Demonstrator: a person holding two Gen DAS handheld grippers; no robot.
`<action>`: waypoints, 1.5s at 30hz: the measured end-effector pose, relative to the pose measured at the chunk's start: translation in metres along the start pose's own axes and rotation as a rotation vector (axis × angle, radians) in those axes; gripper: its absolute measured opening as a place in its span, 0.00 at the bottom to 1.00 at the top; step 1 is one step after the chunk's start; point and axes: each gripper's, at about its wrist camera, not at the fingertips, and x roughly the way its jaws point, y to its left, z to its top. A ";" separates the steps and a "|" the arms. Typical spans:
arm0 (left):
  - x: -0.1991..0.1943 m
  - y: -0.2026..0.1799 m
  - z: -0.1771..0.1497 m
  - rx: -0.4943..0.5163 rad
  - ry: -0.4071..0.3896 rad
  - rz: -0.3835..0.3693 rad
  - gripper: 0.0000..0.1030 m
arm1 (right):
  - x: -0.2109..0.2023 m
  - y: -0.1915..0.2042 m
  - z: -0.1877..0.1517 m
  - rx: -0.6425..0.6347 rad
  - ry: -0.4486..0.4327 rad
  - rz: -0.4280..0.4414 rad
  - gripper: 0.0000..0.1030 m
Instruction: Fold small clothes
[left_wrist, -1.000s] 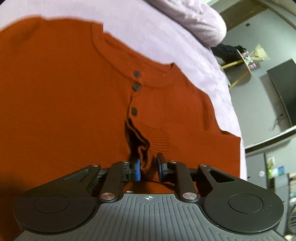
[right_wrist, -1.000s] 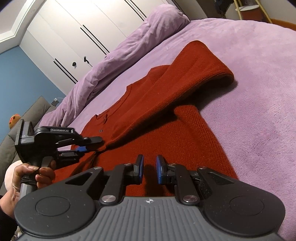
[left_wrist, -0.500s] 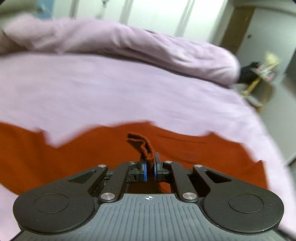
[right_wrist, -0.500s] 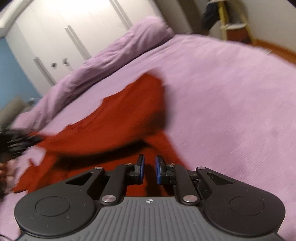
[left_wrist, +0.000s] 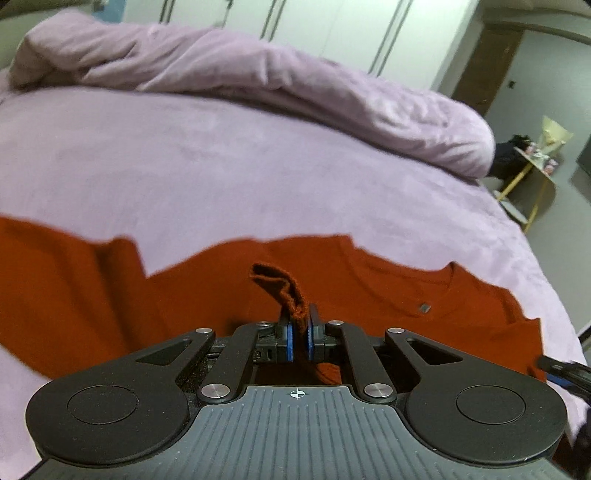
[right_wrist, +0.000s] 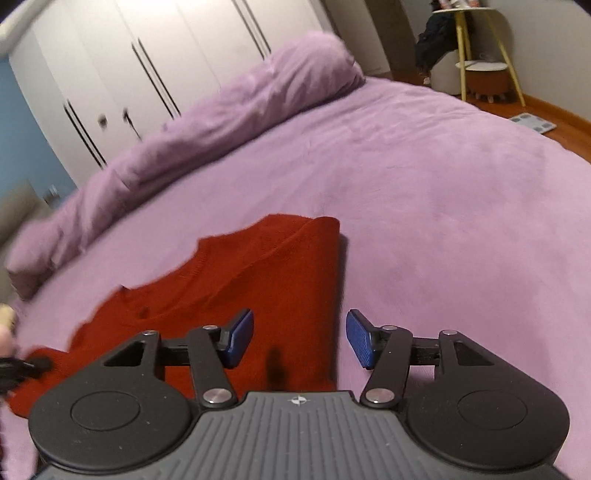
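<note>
A rust-red knit sweater (left_wrist: 369, 288) lies on the purple bed cover (left_wrist: 221, 166). My left gripper (left_wrist: 299, 339) is shut on a pinched fold of the sweater's fabric (left_wrist: 284, 288), which sticks up between the blue pads. In the right wrist view the sweater (right_wrist: 266, 280) lies partly folded, with a straight folded edge on its right. My right gripper (right_wrist: 299, 341) is open and empty, its jaws spread over that folded edge just above the cloth. The left gripper's tip shows at the far left of the right wrist view (right_wrist: 22, 367).
A rolled purple duvet (left_wrist: 295, 85) lies along the far side of the bed, with white wardrobe doors (right_wrist: 147, 66) behind it. A yellow-legged side table (right_wrist: 476, 48) stands at the right, past the bed's edge. Wooden floor (right_wrist: 554, 114) shows there.
My left gripper shut on the sweater fold and carried it across. My right gripper opened its jaws wide. Both views swung toward the far side of the bed.
</note>
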 end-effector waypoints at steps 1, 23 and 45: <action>-0.002 -0.001 0.002 0.009 -0.015 -0.004 0.08 | 0.010 0.003 0.003 -0.021 0.015 -0.021 0.50; 0.004 -0.043 -0.031 0.090 -0.009 0.006 0.50 | -0.018 0.042 -0.037 -0.182 -0.126 0.148 0.16; 0.019 -0.032 -0.036 0.114 0.049 0.040 0.55 | 0.010 0.080 -0.031 -0.382 -0.103 -0.112 0.04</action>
